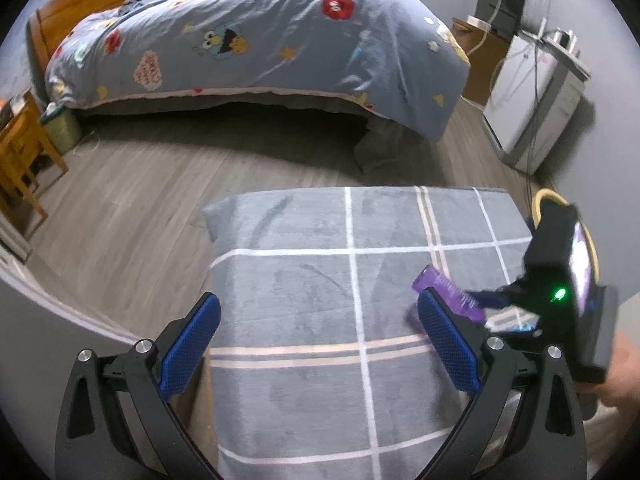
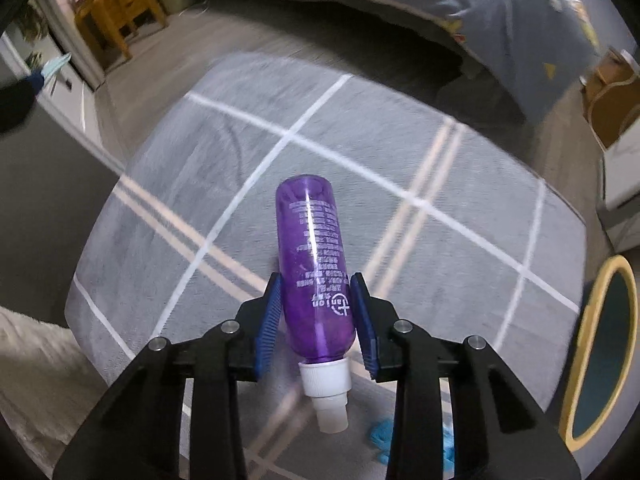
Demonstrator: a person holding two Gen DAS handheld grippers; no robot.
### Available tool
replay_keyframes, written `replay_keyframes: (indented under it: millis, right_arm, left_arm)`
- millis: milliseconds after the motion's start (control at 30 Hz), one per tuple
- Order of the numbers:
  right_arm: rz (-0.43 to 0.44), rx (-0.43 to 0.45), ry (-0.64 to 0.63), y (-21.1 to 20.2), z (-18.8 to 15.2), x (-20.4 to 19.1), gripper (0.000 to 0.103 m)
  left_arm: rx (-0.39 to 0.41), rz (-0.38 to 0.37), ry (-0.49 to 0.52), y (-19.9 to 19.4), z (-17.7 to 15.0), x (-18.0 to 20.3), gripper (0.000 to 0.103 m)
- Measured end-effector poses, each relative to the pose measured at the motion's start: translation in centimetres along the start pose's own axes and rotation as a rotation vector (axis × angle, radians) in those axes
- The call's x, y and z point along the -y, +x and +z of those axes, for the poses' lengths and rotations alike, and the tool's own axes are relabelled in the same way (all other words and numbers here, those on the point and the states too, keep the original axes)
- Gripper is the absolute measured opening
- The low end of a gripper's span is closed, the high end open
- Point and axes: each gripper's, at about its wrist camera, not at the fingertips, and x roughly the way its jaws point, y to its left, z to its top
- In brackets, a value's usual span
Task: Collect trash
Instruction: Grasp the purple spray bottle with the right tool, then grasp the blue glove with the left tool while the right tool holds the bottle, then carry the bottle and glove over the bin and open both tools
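Seen through the left wrist camera, the left gripper [image 1: 318, 344] hangs with its blue pads spread wide and nothing between them, low in the frame over a grey checked blanket [image 1: 304, 280] that covers a raised surface. At the right edge, the right gripper [image 1: 486, 300] reaches in from the side with a purple bottle [image 1: 448, 292] pinched at its tip, partly hidden behind the left tool's right pad. A bed [image 1: 256, 40] under a cartoon-print duvet fills the upper half, with wooden furniture at far left. A small pale-green bin [image 1: 60, 128] sits on the floor at the bed's lower left corner.

Through the right wrist camera, the right gripper [image 2: 318, 316] is clamped on the purple bottle [image 2: 314, 264] at frame centre, pads pressing the lower body on both sides, just above the white neck. Its white cap [image 2: 326, 384] points back toward the camera and the base points away, over the blanket [image 2: 440, 168]. A scrap of blue material [image 2: 380, 436] lies on the blanket at lower centre, beside the right finger; what it is cannot be told. A yellow-rimmed oval object [image 2: 592, 344] stands at the right edge, its purpose unclear. The surroundings are streaked with motion blur.

The step in hand appears to be carrying the bottle off to a trash container. Done well, it calls for firm, even squeeze on the slick round plastic, a steady swing, and release only once the bottle is over the opening. The free left tool could take the blue scrap.
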Motion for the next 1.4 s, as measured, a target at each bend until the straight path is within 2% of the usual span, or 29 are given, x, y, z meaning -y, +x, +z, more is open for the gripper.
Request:
replay_keyframes:
  millis: [200,467,700,833,1000,1100,1200,1267,1400]
  right_arm:
    - [-0.019,0.054,0.096,-3.0,-1.6,3.9,0.032]
    - [-0.04,0.117,0.213,-7.0,-4.6,9.4,0.032]
    - [-0.079,0.162,0.277,-9.6,-6.5,13.1,0.032]
    - [-0.097,0.166,0.308,-10.2,-7.6,14.8,0.032]
    - [-0.104,0.168,0.349,-10.7,-8.8,16.6,0.032]
    - [-0.111,0.176,0.358,-11.1,-9.3,17.5,0.032]
    - [-0.118,0.178,0.373,-11.4,-9.9,18.5,0.032]
    - [-0.116,0.18,0.393,-11.8,-10.2,19.4,0.032]
    - [-0.118,0.19,0.426,-12.5,-10.9,21.0,0.032]
  left_arm:
    - [-0.012,0.002,0.075,0.7,-0.2,4.2,0.098]
    - [-0.05,-0.048,0.156,2.2,-1.3,10.0,0.098]
    - [-0.082,-0.122,0.249,4.4,-4.1,16.2,0.098]
    - [-0.13,-0.171,0.276,6.3,-6.2,19.4,0.097]
    - [-0.188,-0.181,0.357,8.5,-8.8,23.2,0.094]
    - [-0.221,-0.183,0.407,9.7,-9.8,24.6,0.088]
    - [-0.235,-0.17,0.438,10.7,-10.1,25.6,0.076]
    - [-0.235,-0.165,0.444,11.2,-10.1,25.9,0.062]
    - [-0.2,-0.156,0.456,11.1,-9.7,26.3,0.058]
